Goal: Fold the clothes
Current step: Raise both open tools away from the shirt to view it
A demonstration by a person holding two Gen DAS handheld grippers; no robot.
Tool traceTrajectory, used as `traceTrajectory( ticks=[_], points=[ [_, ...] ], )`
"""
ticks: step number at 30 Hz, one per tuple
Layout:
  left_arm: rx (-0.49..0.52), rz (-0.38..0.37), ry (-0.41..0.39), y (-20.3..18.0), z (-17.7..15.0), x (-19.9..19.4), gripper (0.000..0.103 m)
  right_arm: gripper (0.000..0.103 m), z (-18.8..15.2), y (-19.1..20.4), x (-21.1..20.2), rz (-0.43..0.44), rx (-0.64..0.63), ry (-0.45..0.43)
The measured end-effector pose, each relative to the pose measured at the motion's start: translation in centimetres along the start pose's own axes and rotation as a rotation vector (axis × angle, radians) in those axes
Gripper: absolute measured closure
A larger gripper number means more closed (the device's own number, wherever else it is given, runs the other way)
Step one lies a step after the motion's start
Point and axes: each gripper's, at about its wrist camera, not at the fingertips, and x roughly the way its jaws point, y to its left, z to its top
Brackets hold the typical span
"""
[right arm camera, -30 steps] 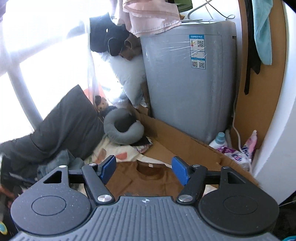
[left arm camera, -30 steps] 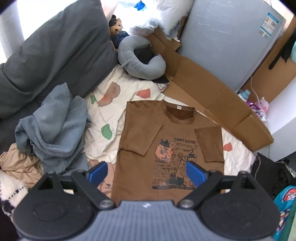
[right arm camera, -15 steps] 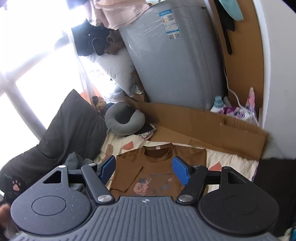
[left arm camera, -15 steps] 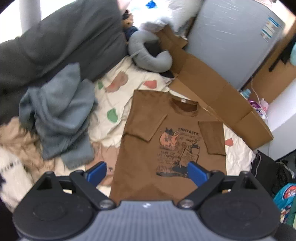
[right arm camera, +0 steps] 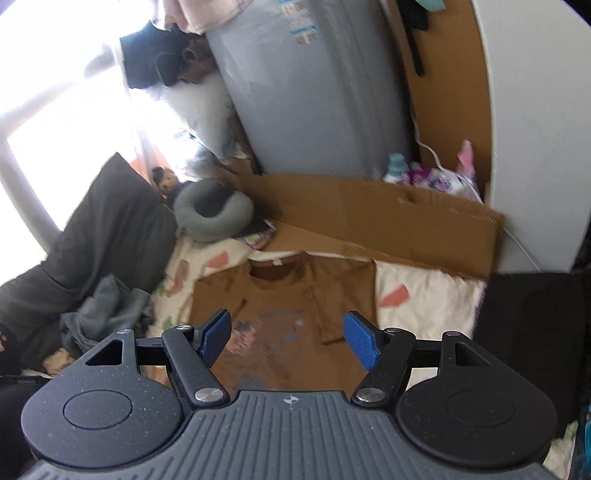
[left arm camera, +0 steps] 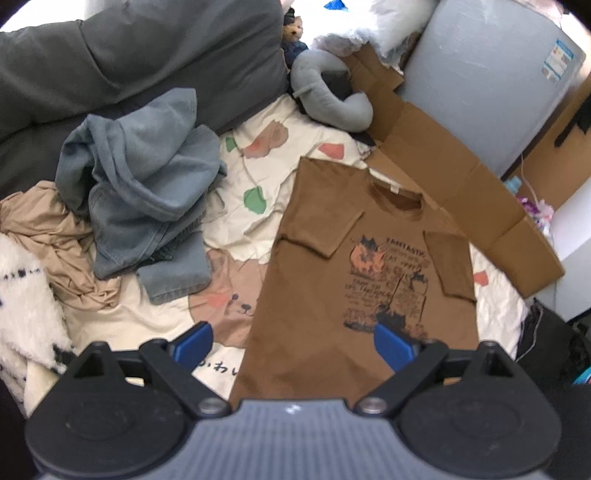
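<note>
A brown T-shirt [left arm camera: 354, 273] lies flat, print side up, on a cream sheet [left arm camera: 236, 206] with coloured patches; both short sleeves are folded in over the chest and the collar points away toward a strip of cardboard [left arm camera: 461, 192]. The left gripper [left arm camera: 293, 345] hangs above the near hem with its jaws wide apart and nothing between them: one blue pad sits over the sheet just beside the shirt's edge, the other over the lower end of the print. The right gripper [right arm camera: 290, 341] also has its jaws spread wide and empty, above the middle of the shirt [right arm camera: 291, 314], with the neckline beyond them; this view is somewhat blurred. Beside the shirt, on the sheet, is a crumpled heap of blue-grey clothes [left arm camera: 147, 184], with a tan garment [left arm camera: 55, 236] and something white and fluffy [left arm camera: 26, 302] next to it at the picture's edge. A dark grey cushion [left arm camera: 140, 55] leans behind the heap. A grey neck pillow [left arm camera: 328, 99] rests near the collar end, with a small plush toy [left arm camera: 293, 33] just behind it. A tall grey appliance [left arm camera: 487, 81] wrapped in film stands past the cardboard, and a bottle [right arm camera: 397, 168] and a printed bag [right arm camera: 439, 182] sit by the wall next to it.
</note>
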Motion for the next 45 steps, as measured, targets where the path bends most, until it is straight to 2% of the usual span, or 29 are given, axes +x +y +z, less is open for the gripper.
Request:
traceTrajectory(
  ticks=[8,16,20,26,32,37,41,43,45],
  points=[
    [0.024,0.005,0.035,0.6,-2.3,3.0,0.008,0.03,-7.2,-4.2,1.1,-0.079,0.058,0.043],
    [0.019,0.01,0.065,1.2,-4.9,5.6,0.008,0.03,-13.8,-7.7,3.0,-0.148,0.048,0.091],
    [0.009,0.041,0.094,1.9,-6.2,7.2,0.008,0.031,-17.2,-9.5,4.5,-0.167,0.062,0.142],
    [-0.008,0.07,0.136,3.0,-7.9,8.9,0.008,0.039,-21.9,-11.4,7.2,-0.181,0.111,0.235],
    [-0.011,0.105,0.188,3.7,-8.7,11.1,0.008,0.047,-24.8,-12.3,10.1,-0.178,0.109,0.307],
    [-0.005,0.118,0.226,3.8,-9.4,12.8,0.008,0.058,-26.3,-12.8,12.2,-0.171,0.096,0.352],
    [0.008,0.13,0.268,3.7,-10.4,14.2,0.009,0.06,-27.7,-13.2,13.9,-0.15,0.108,0.401],
    [0.001,0.132,0.288,4.0,-10.8,14.8,0.009,0.065,-28.4,-13.2,14.6,-0.15,0.106,0.427],
    [-0.009,0.132,0.305,4.3,-11.1,15.5,0.009,0.066,-28.9,-13.3,15.1,-0.159,0.11,0.448]
  ],
)
